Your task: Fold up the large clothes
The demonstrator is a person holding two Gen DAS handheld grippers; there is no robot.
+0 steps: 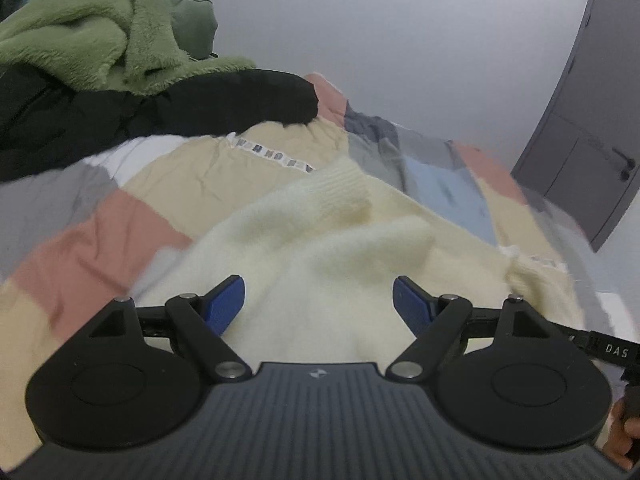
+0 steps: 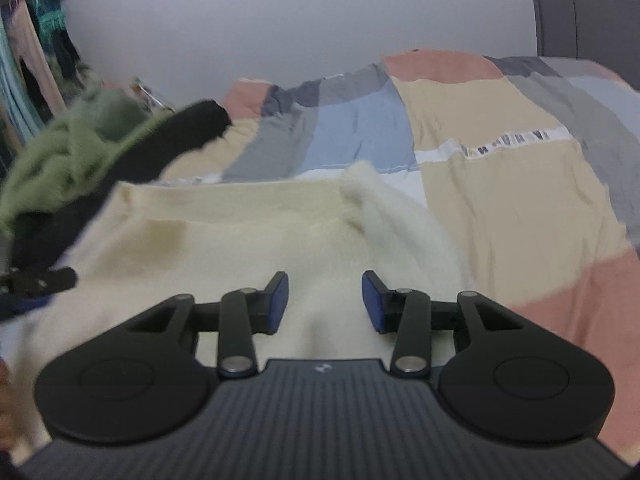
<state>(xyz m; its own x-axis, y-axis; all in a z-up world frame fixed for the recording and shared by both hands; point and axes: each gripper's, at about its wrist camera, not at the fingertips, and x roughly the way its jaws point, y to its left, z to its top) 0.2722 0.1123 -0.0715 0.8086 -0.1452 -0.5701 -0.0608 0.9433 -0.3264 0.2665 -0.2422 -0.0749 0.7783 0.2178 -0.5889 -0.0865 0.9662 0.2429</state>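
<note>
A fluffy cream sweater point(image 1: 320, 248) lies crumpled on a patchwork bedspread point(image 1: 100, 224). Its ribbed cuff points away from me in the left wrist view. My left gripper point(image 1: 319, 300) is open, low over the sweater, with nothing between its blue pads. In the right wrist view the same sweater point(image 2: 248, 232) spreads in front, with a yellowish stain at its left. My right gripper point(image 2: 325, 300) is open just above the sweater and holds nothing.
A green fleece garment point(image 1: 92, 40) lies on a black garment point(image 1: 132, 120) at the far left of the bed; both also show in the right wrist view point(image 2: 68, 156). A grey door point(image 1: 580, 128) stands at the right. Clothes hang on a rack point(image 2: 28, 52).
</note>
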